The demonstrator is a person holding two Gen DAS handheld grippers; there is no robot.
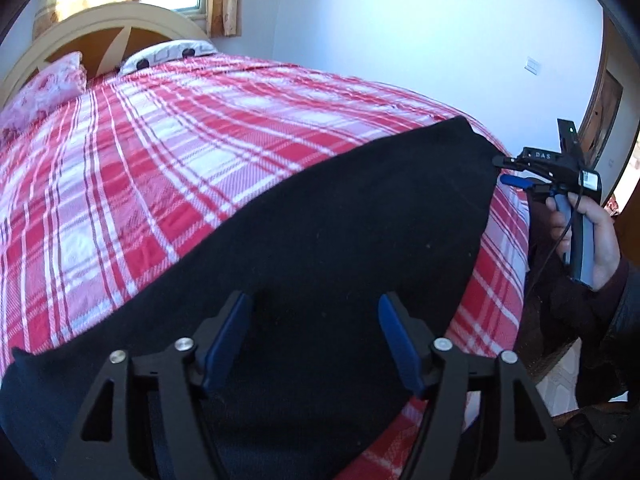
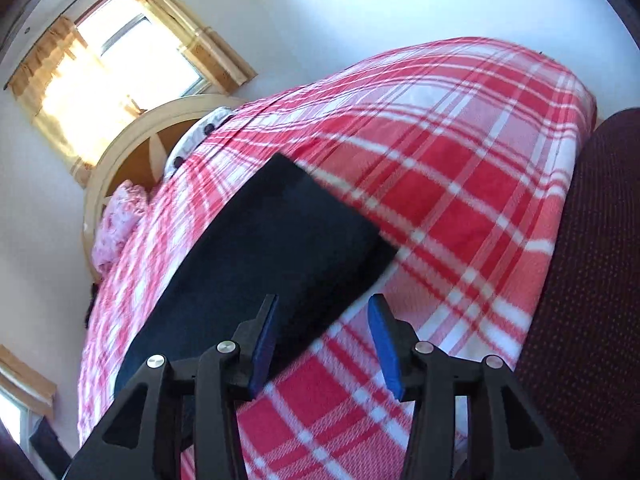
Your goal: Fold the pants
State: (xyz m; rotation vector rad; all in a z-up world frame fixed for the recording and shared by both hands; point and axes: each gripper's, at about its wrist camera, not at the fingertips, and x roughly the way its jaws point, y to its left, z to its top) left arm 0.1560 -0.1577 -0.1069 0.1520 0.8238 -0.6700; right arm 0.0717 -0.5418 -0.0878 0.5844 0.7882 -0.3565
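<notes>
Dark, nearly black pants (image 1: 320,220) lie flat as a long folded strip on a bed with a red and white plaid cover (image 1: 160,140). My left gripper (image 1: 314,304) hovers open over the near end of the strip, nothing pinched between its blue pads. At the strip's far right end my right gripper (image 1: 501,170), held in a person's hand (image 1: 600,232), points at the cloth's edge. In the right wrist view that gripper (image 2: 324,304) is open. The long edge of the pants (image 2: 260,248) passes between the fingers, and the pads do not press on it.
A cream and brown headboard (image 1: 120,20) and a pink patterned pillow (image 1: 44,88) stand at the bed's far end, under a curtained window (image 2: 120,60). A dark maroon garment (image 2: 592,280) fills the right side of the right wrist view. The bed's edge drops off at right.
</notes>
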